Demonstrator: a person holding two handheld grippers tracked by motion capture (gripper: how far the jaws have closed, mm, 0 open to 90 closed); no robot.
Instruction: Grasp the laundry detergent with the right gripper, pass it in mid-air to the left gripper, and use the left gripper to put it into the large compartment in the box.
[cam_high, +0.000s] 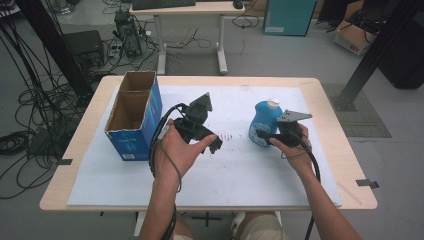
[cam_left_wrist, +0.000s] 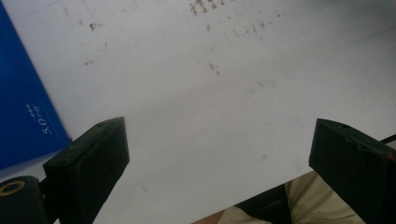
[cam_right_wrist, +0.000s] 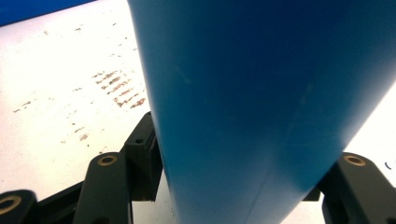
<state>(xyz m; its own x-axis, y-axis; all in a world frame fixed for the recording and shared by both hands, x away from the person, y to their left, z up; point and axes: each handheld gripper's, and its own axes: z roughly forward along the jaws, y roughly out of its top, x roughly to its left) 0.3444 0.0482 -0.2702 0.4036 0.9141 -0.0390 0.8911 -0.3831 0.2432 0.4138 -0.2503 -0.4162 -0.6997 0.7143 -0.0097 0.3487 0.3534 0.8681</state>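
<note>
Right gripper (cam_high: 264, 135) clamped on the blue bottle (cam_high: 264, 122), upright on the white mat (cam_high: 240, 170), right of centre. Left gripper (cam_high: 212, 142) spread wide, empty, near the open cardboard box (cam_high: 131, 117). Grasp apparently done; lifting and likely boxing not yet begun.

One blue plastic bottle with a white cap (cam_high: 265, 122) stands on the one white sheet (cam_high: 250, 170) that covers the one light wooden table (cam_high: 345, 150). One open blue cardboard box (cam_high: 135, 115), split into two compartments, stands there too. Two black hand-held grippers are present: the left gripper (cam_high: 212, 142) and the right gripper (cam_high: 262, 134).
</note>
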